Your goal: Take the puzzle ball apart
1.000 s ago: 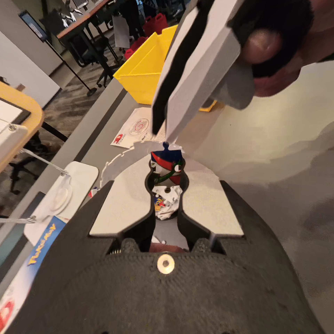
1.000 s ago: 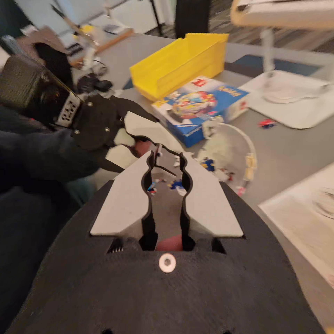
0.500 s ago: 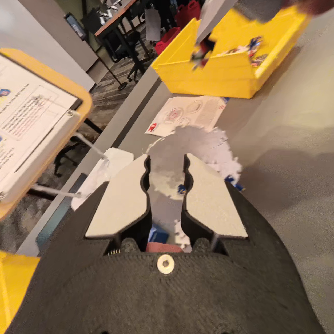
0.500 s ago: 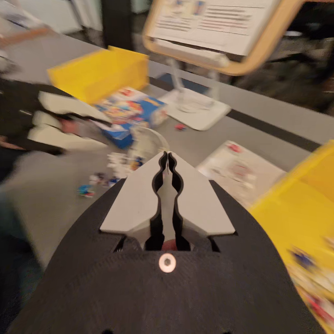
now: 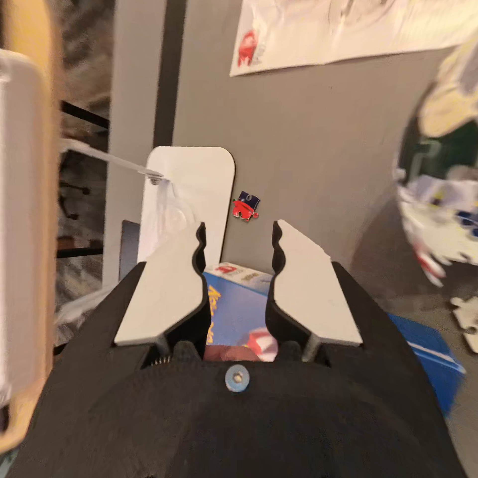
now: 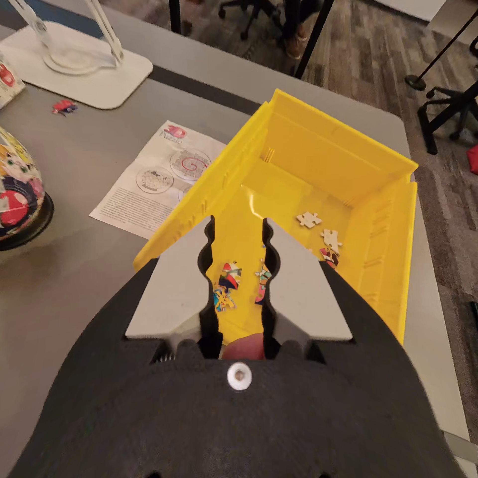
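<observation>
Both grippers gape, empty: right gripper (image 6: 238,222) over the yellow bin (image 6: 382,219) at the desk's (image 6: 77,160) far corner, loose pieces (image 6: 227,284) inside; left gripper (image 5: 239,227) above the blue box (image 5: 424,346). Ball (image 6: 15,191) sits at the left edge, on its dark stand.

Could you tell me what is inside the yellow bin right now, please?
The yellow bin holds several loose puzzle pieces, some picture-side up, some blank-side up. The right hand-held gripper hangs open above it and hides part of the floor.

Puzzle ball (image 6: 18,188) cut by left edge – blurred in left wrist view
</observation>
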A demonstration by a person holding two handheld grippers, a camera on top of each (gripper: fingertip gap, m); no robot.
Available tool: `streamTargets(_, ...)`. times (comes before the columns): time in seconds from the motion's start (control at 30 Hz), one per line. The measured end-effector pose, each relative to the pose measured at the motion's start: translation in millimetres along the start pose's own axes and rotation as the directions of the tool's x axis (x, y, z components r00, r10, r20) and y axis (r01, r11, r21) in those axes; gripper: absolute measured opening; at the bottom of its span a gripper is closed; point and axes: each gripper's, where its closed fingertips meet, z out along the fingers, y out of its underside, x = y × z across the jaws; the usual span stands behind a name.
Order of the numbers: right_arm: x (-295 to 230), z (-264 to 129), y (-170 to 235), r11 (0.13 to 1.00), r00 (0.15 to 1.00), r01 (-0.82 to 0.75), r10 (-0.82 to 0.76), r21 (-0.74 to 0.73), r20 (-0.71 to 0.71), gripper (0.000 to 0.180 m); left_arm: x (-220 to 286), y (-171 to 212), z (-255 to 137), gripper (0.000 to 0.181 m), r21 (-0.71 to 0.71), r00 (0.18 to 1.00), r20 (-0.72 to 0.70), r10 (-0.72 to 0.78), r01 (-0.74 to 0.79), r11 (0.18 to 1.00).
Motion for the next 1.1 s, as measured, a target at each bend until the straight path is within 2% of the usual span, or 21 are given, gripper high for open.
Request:
streamTargets(0.17,-7.4,-7.7,-12.7,0.998,0.999,-0.03,0.028,0.061,0.045,0.03,4.8,13.3,55.0,0.047,-0.169,0.974,-0.184,0.132,-0.163,0.972)
streamTargets(0.23,-11.2,-10.3,-16.5,0.996,0.998,-0.036,0.031,0.079,0.061,0.028,7.9,22.1,71.1,0.052,-0.228,0.959,-0.254,0.124,-0.184,0.956)
streamTargets(0.27,-12.2,-11.6,-17.6,0.995,0.997,-0.04,0.034,0.087,0.066,0.028,4.8,20.4,76.2,0.045,-0.226,0.959,-0.259,0.119,-0.18,0.957)
streamTargets(0.33,-13.8,-14.9,-20.8,0.993,0.996,-0.047,0.039,0.104,0.075,0.027,1.6,20.7,80.4,0.048,-0.249,0.949,-0.305,0.079,-0.16,0.955)
streamTargets(0.5,-18.0,-19.2,-26.3,0.988,0.993,-0.071,0.056,0.135,0.105,0.024,8.6,24.9,81.2,0.018,-0.262,0.915,-0.404,0.001,-0.116,0.958)
streamTargets(0.63,-23.8,-20.5,-30.0,0.985,0.989,-0.082,0.062,0.152,0.134,0.022,8.3,25.7,80.6,0.015,-0.23,0.922,-0.388,0.007,-0.104,0.968)
streamTargets(0.83,-36.8,-26.9,-36.6,0.984,0.987,-0.061,0.035,0.166,0.157,0.022,11.9,22.0,75.2,0.0,-0.17,0.924,-0.382,0.006,-0.077,0.982)
streamTargets(1.1,-52.8,-30.7,-43.6,0.982,0.983,-0.046,0.011,0.183,0.186,0.021,-8.1,22.6,65.7,0.0,-0.101,0.962,-0.271,-0.02,-0.008,0.995)
